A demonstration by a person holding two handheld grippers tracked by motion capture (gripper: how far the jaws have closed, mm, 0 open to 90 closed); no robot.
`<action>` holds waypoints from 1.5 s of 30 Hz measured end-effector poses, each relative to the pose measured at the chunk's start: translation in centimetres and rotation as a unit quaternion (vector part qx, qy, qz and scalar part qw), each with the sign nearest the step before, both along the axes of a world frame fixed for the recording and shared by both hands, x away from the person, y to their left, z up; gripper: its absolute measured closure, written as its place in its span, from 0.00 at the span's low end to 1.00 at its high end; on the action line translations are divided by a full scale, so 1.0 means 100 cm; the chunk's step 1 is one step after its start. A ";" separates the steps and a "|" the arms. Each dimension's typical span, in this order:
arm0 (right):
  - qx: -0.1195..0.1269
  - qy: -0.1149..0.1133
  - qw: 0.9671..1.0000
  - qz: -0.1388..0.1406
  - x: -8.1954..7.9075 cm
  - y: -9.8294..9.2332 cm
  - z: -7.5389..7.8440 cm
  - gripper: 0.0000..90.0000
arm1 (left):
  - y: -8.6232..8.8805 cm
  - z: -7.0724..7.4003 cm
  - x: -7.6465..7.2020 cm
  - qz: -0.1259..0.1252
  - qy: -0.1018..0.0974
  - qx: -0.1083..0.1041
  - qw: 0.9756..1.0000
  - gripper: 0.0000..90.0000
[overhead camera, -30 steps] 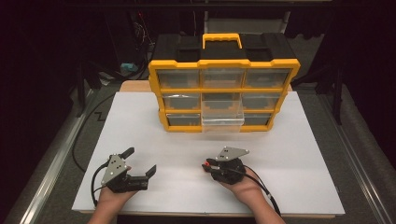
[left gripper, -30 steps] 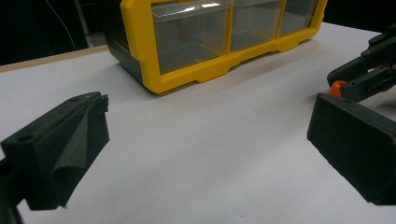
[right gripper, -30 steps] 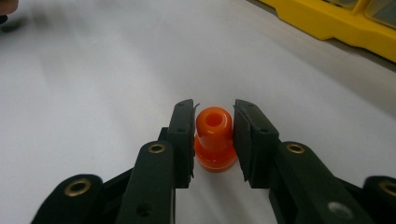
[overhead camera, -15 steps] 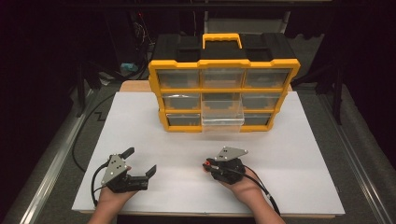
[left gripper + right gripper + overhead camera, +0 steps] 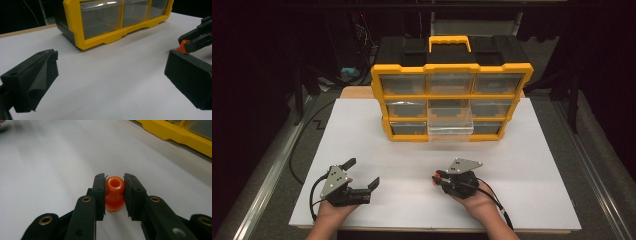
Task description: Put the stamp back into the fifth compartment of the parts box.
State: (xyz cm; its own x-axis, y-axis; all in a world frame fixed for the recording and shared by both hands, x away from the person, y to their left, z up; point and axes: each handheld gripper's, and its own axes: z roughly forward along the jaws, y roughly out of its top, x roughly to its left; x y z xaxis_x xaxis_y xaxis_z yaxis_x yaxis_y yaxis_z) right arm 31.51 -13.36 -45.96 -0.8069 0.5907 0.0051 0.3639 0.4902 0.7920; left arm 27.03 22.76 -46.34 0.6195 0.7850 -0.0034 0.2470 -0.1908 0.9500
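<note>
Your right gripper [image 5: 435, 177], near the bench's [image 5: 532, 150] front edge, has its jaws clamped on a small orange plastic fitting [image 5: 114, 192]. Your left gripper [image 5: 362, 172], toward the front-left corner, rests with jaws wide and empty. The yellow drawer organizer [image 5: 451, 95] stands at the rear edge, one clear drawer [image 5: 451, 129] pulled out.

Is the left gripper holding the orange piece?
No, the left gripper is open and empty; the right gripper grips the orange piece.

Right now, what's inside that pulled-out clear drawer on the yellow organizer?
The clear drawer of the yellow organizer looks empty through its front; its rear part is hidden inside the frame.
</note>
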 end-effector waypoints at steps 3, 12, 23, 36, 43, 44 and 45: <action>0.004 -0.001 1.000 -0.004 -0.001 -0.004 0.000 0.82 | 0.000 0.000 0.000 0.000 -0.001 -0.001 1.000 0.00; 0.006 -0.002 1.000 -0.023 -0.001 -0.025 0.002 0.82 | 0.000 0.000 0.000 0.000 0.000 -0.005 1.000 0.00; 0.005 -0.002 0.999 -0.043 -0.003 -0.043 0.005 0.82 | 0.001 0.001 -0.001 -0.001 -0.002 -0.008 1.000 0.00; 0.014 -0.005 0.997 -0.075 0.000 -0.065 0.008 0.82 | -0.001 0.001 0.000 -0.009 0.002 -0.011 1.000 0.00; 0.010 0.005 0.997 -0.074 0.003 -0.065 0.013 0.82 | 0.001 0.000 -0.001 -0.004 0.004 -0.014 1.000 0.00; 0.007 0.008 0.997 -0.074 0.003 -0.065 0.014 0.82 | 0.001 0.000 0.000 -0.004 0.004 -0.014 1.000 0.00; 0.002 0.011 0.997 -0.073 0.004 -0.065 0.016 0.82 | 0.002 0.000 0.000 -0.003 0.004 -0.016 1.000 0.00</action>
